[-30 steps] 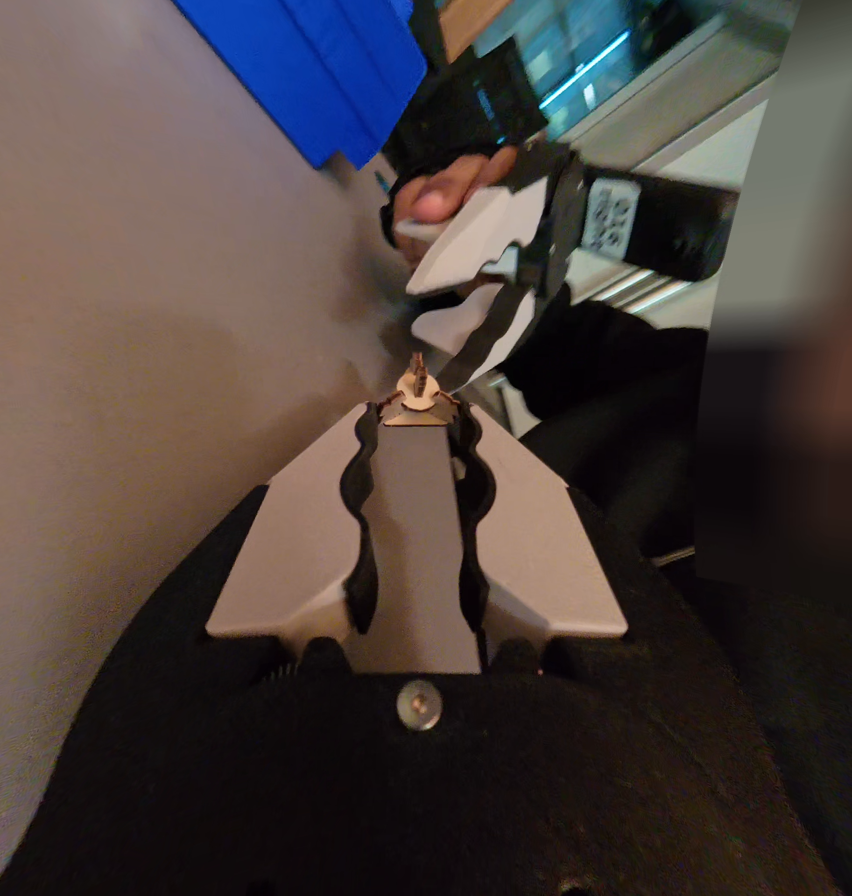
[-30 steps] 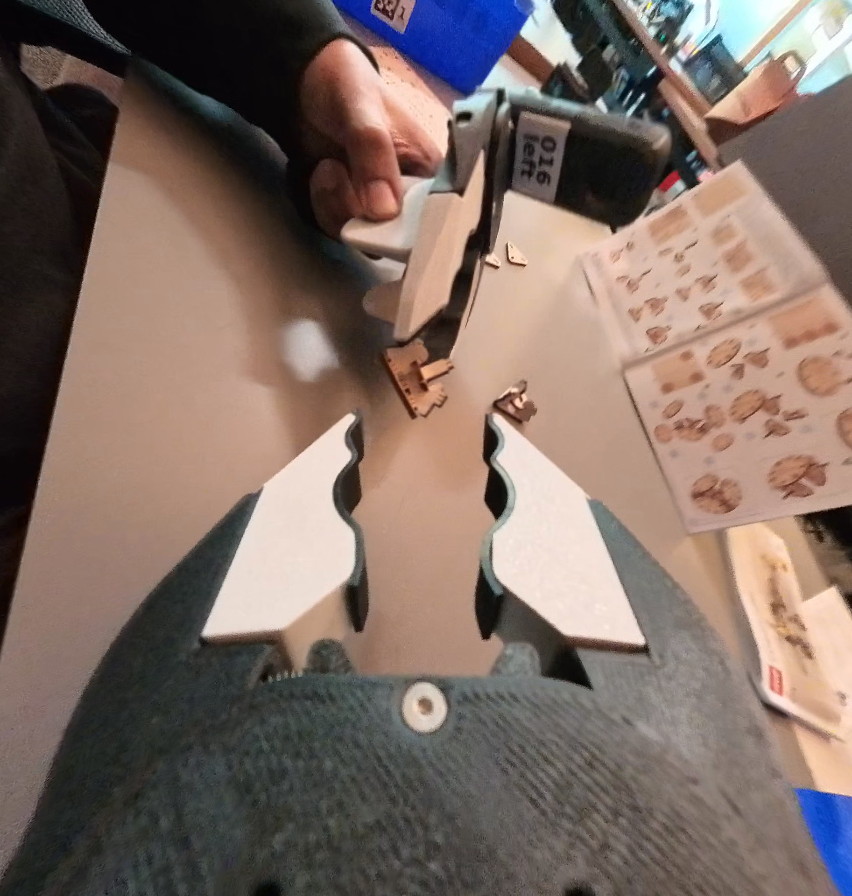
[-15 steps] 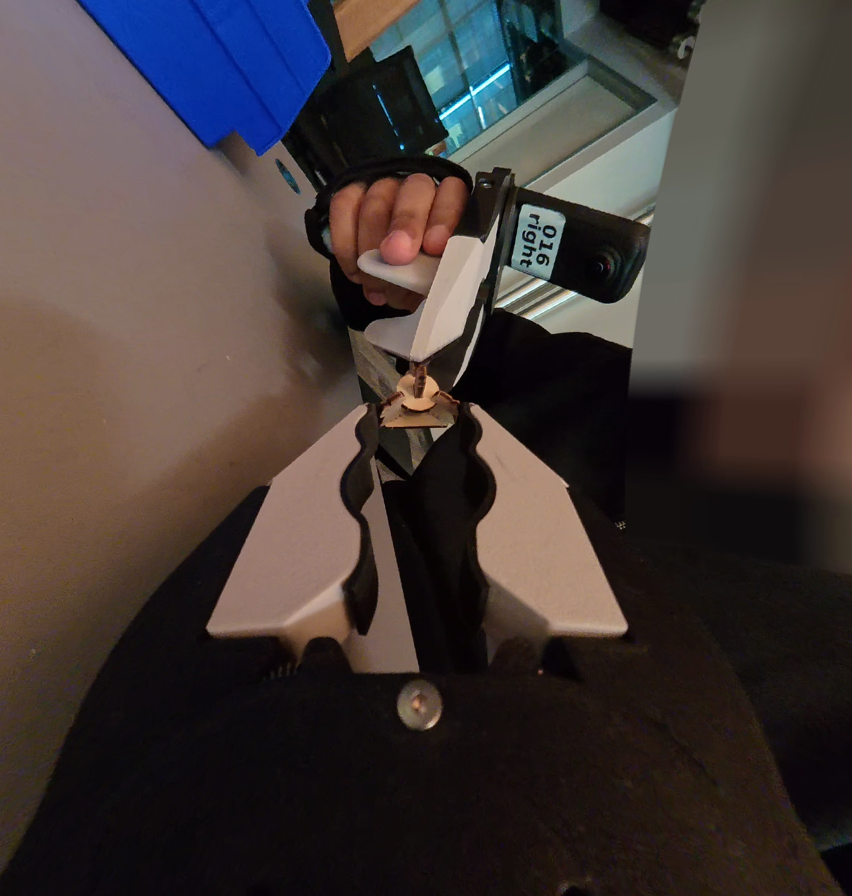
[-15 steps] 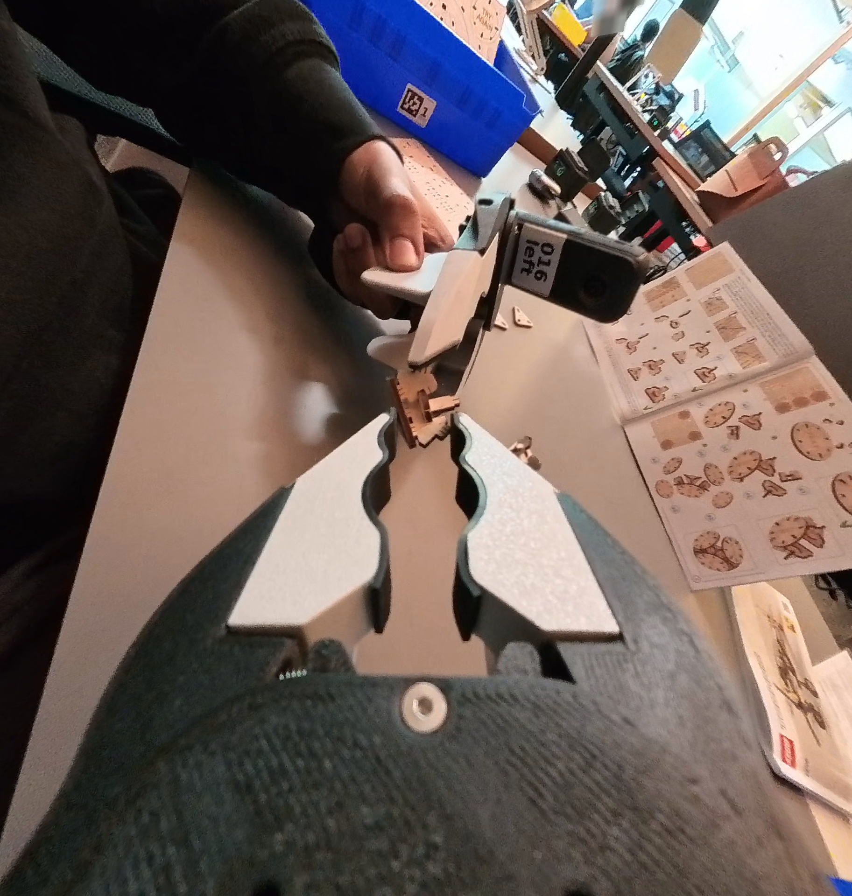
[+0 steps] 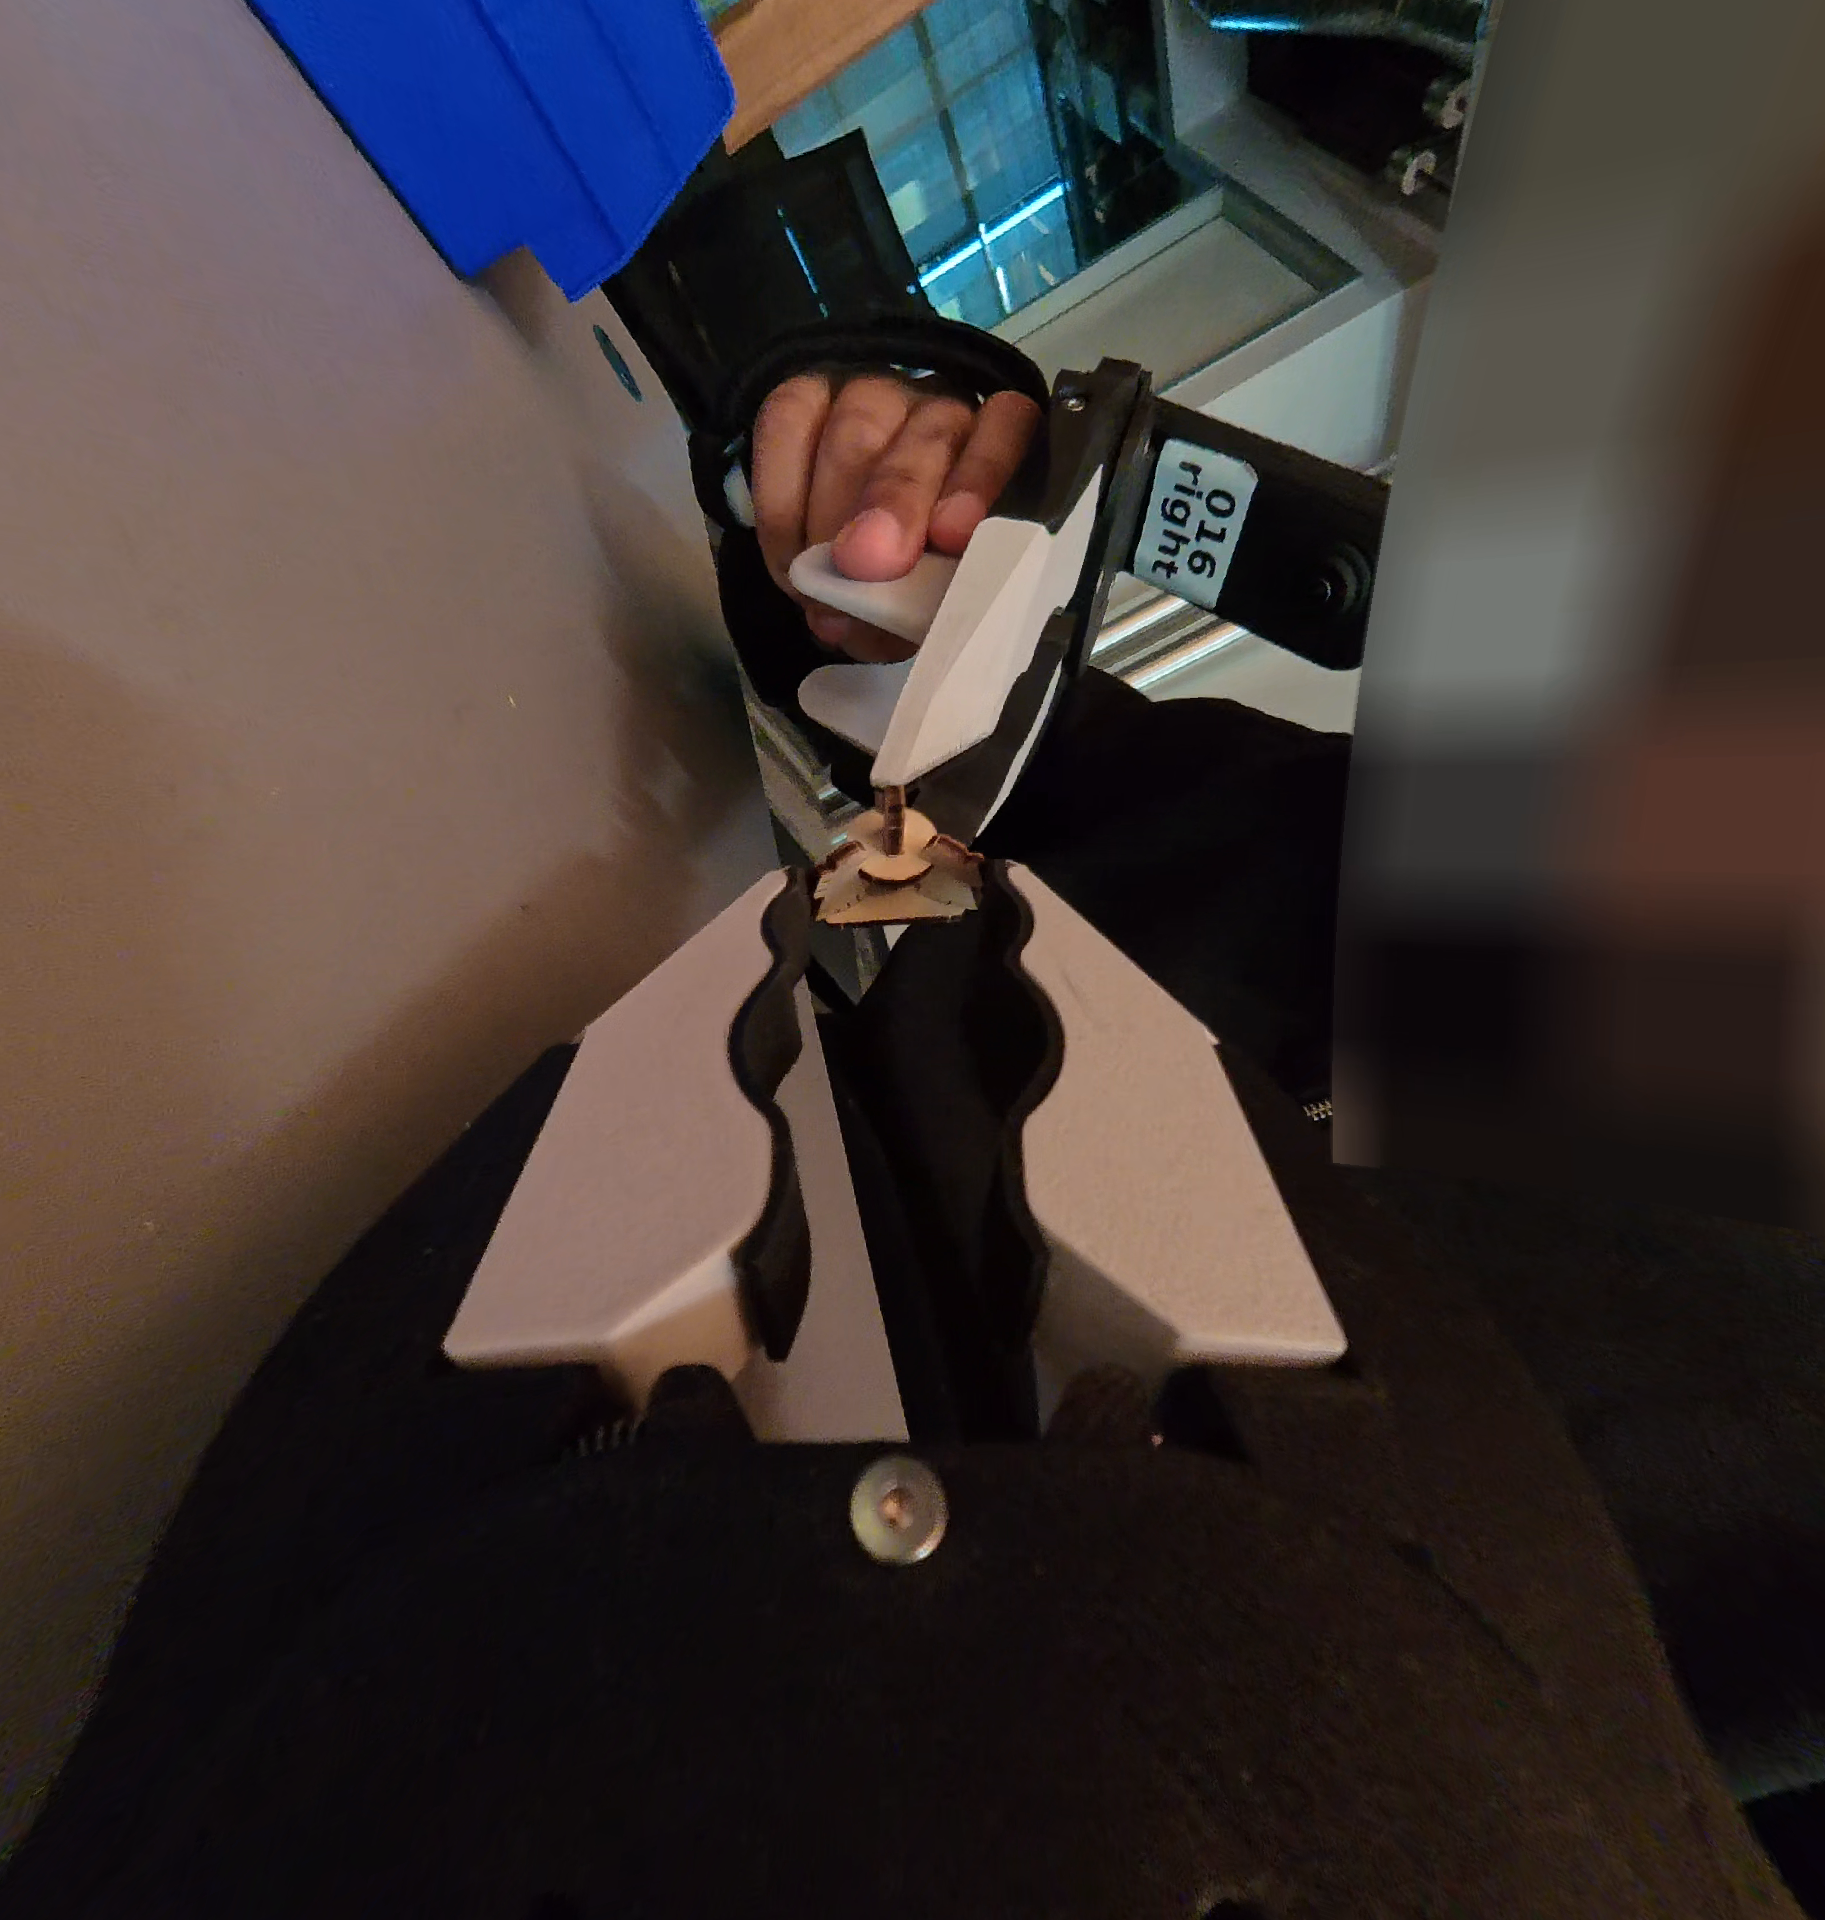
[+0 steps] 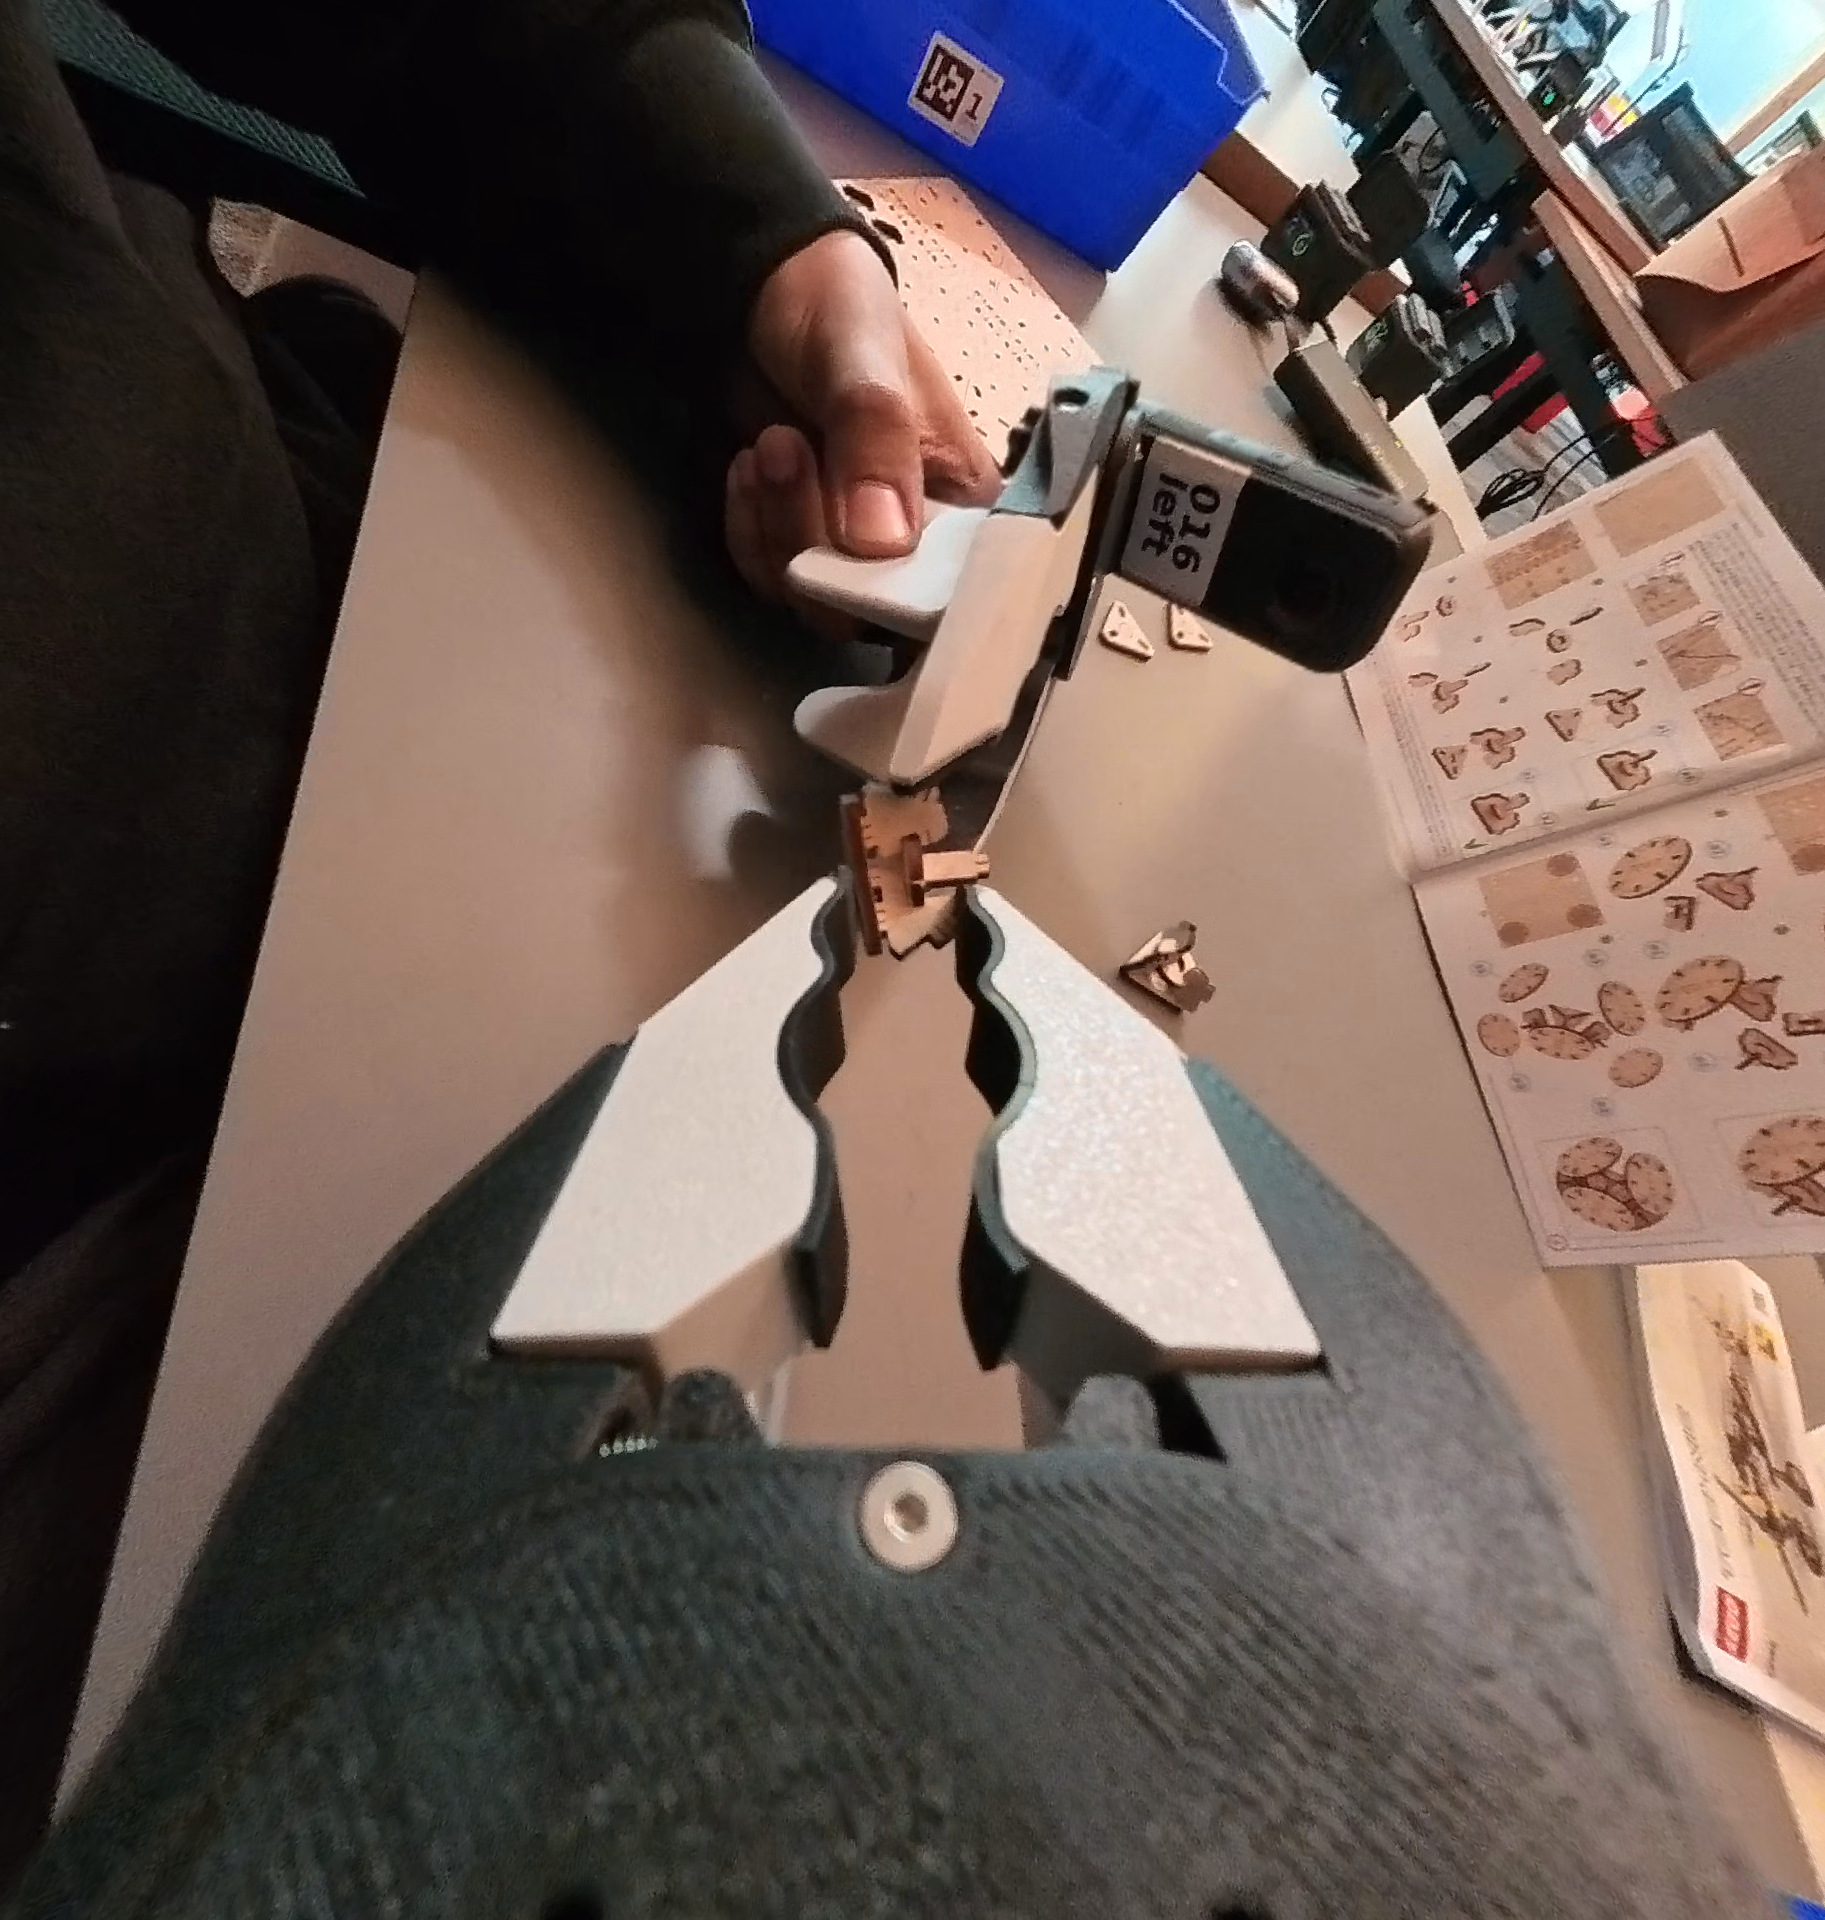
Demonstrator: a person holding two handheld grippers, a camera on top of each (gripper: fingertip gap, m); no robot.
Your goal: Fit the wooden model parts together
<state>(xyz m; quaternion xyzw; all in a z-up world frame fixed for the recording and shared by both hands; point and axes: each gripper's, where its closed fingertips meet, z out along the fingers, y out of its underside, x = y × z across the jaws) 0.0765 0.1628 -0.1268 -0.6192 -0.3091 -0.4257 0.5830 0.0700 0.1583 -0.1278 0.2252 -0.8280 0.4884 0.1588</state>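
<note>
Both grippers' fingers (image 5: 783,935) (image 6: 981,935) tip to tip, clamped on one piece.

A small laser-cut wooden assembly (image 5: 892,883) hangs above the desk (image 6: 534,790), pinched between the fingers of both grippers. It is a pale triangular plate with dark toothed edges, a round disc on its face and a short peg (image 6: 955,864) sticking out from the centre.

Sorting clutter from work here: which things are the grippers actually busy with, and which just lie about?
In hand:
- wooden assembly
- left gripper
- right gripper

Lying about:
- instruction sheet
- loose wooden piece
- two triangular pieces
- blue bin
</note>
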